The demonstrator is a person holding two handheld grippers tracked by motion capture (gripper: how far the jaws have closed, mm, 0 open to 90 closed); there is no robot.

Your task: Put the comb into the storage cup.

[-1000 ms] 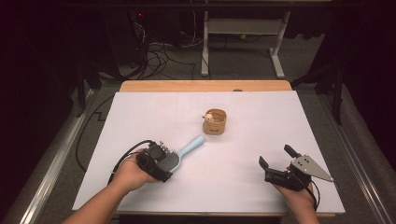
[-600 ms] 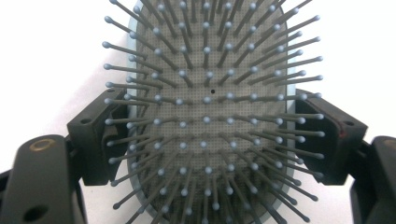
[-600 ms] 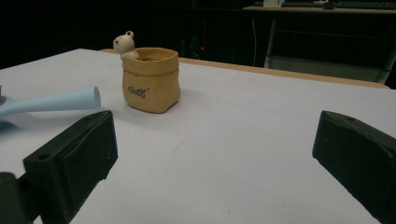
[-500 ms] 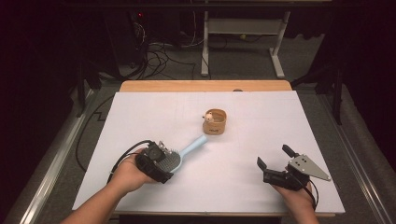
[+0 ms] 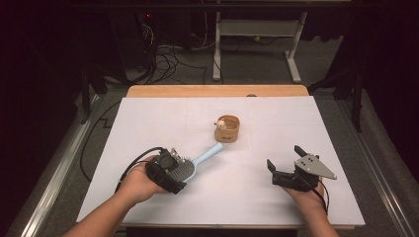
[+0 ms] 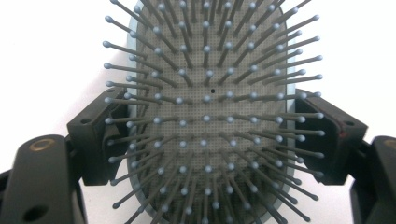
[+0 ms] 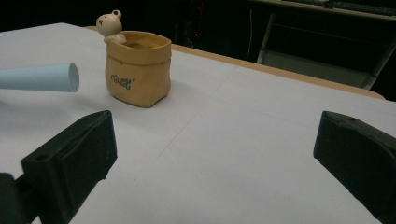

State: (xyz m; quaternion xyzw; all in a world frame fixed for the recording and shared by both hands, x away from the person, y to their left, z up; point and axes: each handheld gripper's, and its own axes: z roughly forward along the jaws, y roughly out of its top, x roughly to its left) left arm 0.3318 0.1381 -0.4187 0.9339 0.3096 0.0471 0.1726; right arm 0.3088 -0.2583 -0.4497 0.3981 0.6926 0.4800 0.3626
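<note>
Two grippers work a white table [image 5: 148, 123], and only one is busy. The left gripper [image 5: 174, 170], at the near left, is clamped on the head of a pale blue hairbrush [image 5: 197, 162]; in the left gripper view its black jaws press against both edges of the bristle pad [image 6: 208, 116], bristles up. The brush's handle [image 5: 211, 151] points away toward the far right, and its tip now sits closer to the small tan pot [image 5: 227, 130] than it did a second ago, though the two are not yet touching. In the right gripper view the handle end [image 7: 44, 77] hangs just left of the pot [image 7: 136, 70], level with its upper half and clear of the table.

The pot stands upright near the table's middle, a little bear figure [image 5: 222, 122] perched on its rim. The right gripper [image 5: 284, 170], at the near right, hovers low over the table with its jaws spread wide and nothing between them; it has hardly shifted in that time.

The slow advance suggests the brush is being carried handle-first toward the pot, likely to stand in it. The handle will probably have to be raised and tipped down to clear the rim, and the bear leaves less room on that side.
</note>
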